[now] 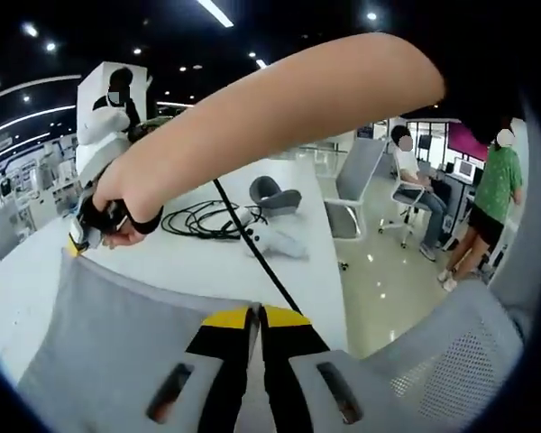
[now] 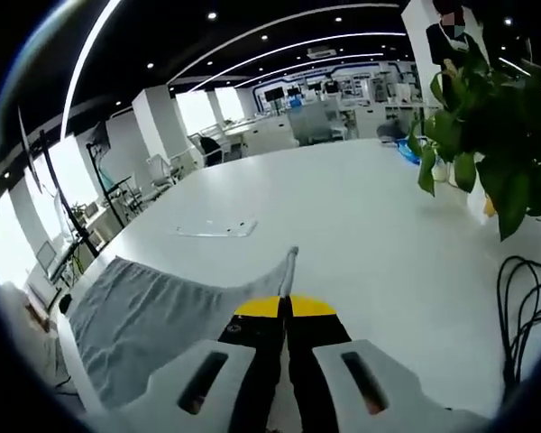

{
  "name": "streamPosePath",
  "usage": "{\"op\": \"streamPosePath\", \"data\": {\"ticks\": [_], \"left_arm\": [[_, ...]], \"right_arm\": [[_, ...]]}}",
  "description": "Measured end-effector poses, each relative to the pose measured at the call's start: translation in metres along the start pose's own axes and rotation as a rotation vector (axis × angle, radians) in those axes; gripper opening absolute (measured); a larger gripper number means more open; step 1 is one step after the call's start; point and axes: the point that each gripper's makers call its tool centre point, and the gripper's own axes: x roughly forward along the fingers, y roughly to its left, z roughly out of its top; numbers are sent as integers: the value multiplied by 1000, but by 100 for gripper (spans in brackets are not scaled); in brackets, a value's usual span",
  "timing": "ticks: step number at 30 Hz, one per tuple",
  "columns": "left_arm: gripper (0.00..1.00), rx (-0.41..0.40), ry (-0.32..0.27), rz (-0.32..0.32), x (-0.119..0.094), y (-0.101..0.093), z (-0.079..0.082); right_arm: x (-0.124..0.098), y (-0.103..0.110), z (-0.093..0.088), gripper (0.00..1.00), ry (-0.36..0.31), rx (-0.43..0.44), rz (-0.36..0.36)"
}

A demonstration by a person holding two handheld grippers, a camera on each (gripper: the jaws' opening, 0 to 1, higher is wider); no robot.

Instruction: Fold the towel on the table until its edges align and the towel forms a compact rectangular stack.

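Note:
A grey towel (image 1: 99, 334) lies across the white table (image 1: 189, 262), and its cloth also shows at the lower right. My left gripper (image 1: 257, 316) has its yellow-tipped jaws pressed together on the towel's near edge. A person's bare arm reaches across to the left, where the hand holds my right gripper (image 1: 75, 244) at the towel's far corner. In the right gripper view, the towel (image 2: 153, 316) spreads to the left over the table (image 2: 370, 225). My right gripper (image 2: 284, 307) is shut on the towel's edge, and a narrow fold sticks out beyond the tips.
Black cables (image 1: 203, 219), a grey object (image 1: 275, 194) and a white object (image 1: 281, 240) lie on the table behind the towel. An office chair (image 1: 356, 185) and people stand past the table's edge. A leafy plant (image 2: 487, 117), cable loops (image 2: 523, 307) and a clear plastic piece (image 2: 218, 230) sit nearby.

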Motion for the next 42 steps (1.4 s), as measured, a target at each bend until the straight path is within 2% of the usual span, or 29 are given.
{"op": "streamPosePath", "data": {"ticks": [5, 9, 20, 25, 30, 42], "left_arm": [[4, 5, -29, 25, -14, 3, 11], [4, 2, -49, 44, -24, 6, 17], [4, 23, -85, 98, -54, 14, 33], [4, 13, -113, 131, -72, 19, 40], [4, 12, -139, 159, -89, 22, 47], [4, -9, -220, 261, -154, 40, 63]], "right_arm": [[-4, 11, 11, 0, -8, -35, 16], [-8, 19, 21, 0, -26, -32, 26], [-9, 57, 47, 0, -52, -89, 69], [-13, 77, 65, 0, -102, -52, 102], [-15, 94, 75, 0, -120, -66, 120], [-19, 152, 101, 0, -162, -110, 172]]}}
